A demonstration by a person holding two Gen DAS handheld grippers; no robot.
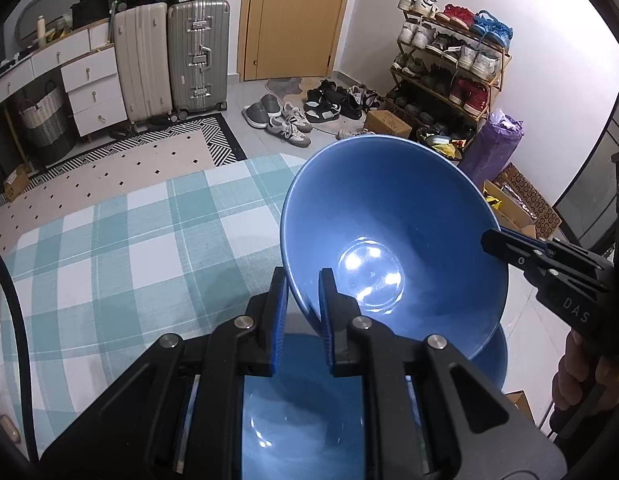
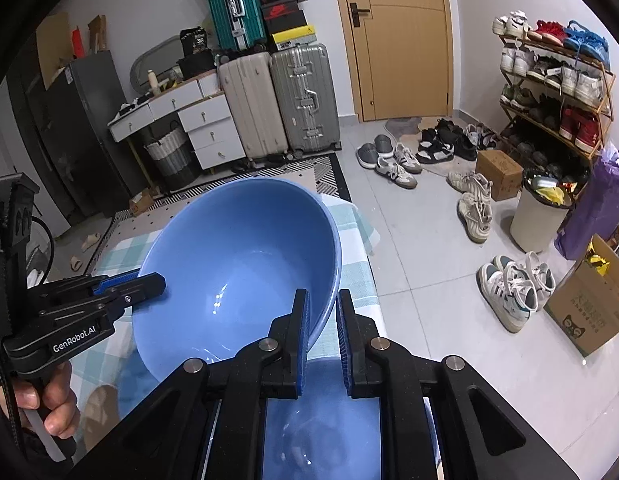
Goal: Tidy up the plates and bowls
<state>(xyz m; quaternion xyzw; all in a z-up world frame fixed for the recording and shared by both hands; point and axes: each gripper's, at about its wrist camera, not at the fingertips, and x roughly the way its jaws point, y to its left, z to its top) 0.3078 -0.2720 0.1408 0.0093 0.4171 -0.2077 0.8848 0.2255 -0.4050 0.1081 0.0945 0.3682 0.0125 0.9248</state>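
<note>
While both grippers clamp opposite sides of its rim, the blue bowl [image 1: 393, 240] hangs tilted in the air above the checked cloth [image 1: 129, 240]. The left gripper [image 1: 303, 300] has its jaws drawn narrow on the near rim, one finger inside the bowl and one outside, blue pads pressed against the wall. Across the bowl from it, to its right, the right gripper [image 1: 491, 242] bites the far rim, a hand [image 1: 581, 376] wrapped round its handle.

From the right wrist view the same bowl [image 2: 237, 264] sits just ahead and left of the right gripper [image 2: 323, 312], whose jaws are likewise pinched tight on the rim. The left gripper [image 2: 151, 280] grips the rim on the opposite side, held by a hand [image 2: 49, 396].

Directly beneath both grippers lies a second blue dish [image 1: 301, 420], its glossy inside showing between the fingers; whether bowl or plate I cannot tell.
</note>
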